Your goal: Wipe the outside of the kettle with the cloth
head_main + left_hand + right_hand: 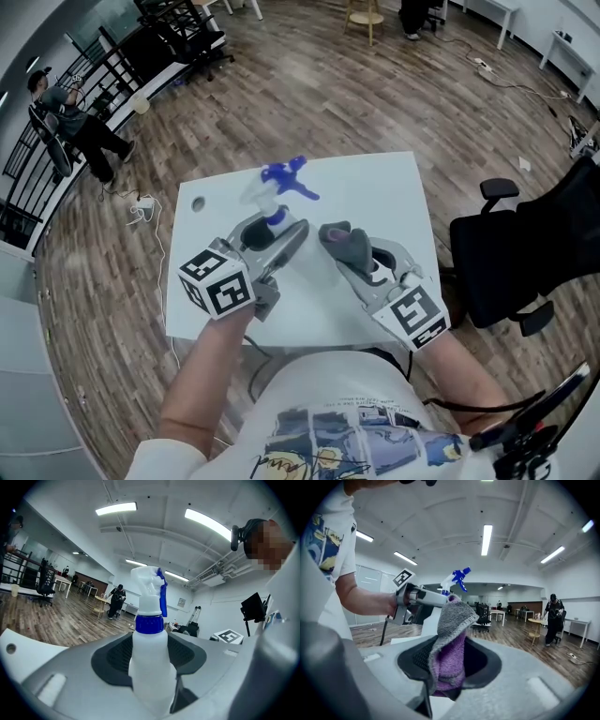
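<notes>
Clamping left gripper fingers, partly apart, round bottle; pinching cloth in right gripper, both above tabletop toward near edge. Seeing no kettle in any view. Could lose cloth through a shallow pinch, or mist tabletop by knocking trigger.

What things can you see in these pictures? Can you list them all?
spray bottle: one, white with blue top, between the jaws of the left gripper
cloth: one, grey and purple, pinched in the right gripper
table: one, white, under both grippers
office chair: one, black, right of the table
bystander: one, dark clothes, far left
kettle: none in view
left gripper: one, grey, shut on the spray bottle
right gripper: one, grey, shut on the cloth
</notes>
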{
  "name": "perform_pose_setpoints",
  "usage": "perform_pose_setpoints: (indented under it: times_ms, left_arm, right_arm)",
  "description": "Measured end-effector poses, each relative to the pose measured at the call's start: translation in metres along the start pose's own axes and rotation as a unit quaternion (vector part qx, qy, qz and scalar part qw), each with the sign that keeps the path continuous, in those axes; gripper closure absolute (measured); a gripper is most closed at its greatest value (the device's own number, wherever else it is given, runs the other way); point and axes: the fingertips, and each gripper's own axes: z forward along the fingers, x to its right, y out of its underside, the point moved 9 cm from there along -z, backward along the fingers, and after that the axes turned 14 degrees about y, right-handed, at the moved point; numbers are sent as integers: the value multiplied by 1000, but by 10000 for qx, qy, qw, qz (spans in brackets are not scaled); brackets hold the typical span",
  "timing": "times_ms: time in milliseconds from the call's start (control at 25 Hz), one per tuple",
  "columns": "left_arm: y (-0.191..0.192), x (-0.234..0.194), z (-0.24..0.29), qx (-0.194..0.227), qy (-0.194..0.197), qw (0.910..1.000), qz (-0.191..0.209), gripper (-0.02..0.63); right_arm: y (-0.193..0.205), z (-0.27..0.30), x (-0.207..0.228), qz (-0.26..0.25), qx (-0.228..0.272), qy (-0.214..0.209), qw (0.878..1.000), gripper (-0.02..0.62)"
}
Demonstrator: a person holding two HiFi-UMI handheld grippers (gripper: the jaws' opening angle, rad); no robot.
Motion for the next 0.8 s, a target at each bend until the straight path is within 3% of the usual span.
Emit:
perform_pose_setpoints:
  times_ms: [240, 640, 800]
  left_arm:
    - [1, 1, -1, 62, 14, 10000, -27, 385]
    - [-5, -4, -18, 316, -7, 9995, -6, 387]
    - [-13, -15, -44, 388, 30, 9992, -4, 387]
  right_arm:
    - [7, 3, -15, -36, -33, -75, 10000, 463]
    - [77, 4, -27, -62, -934, 44, 9956, 463]
    - [80, 17, -47, -91, -1222, 128, 9924, 463]
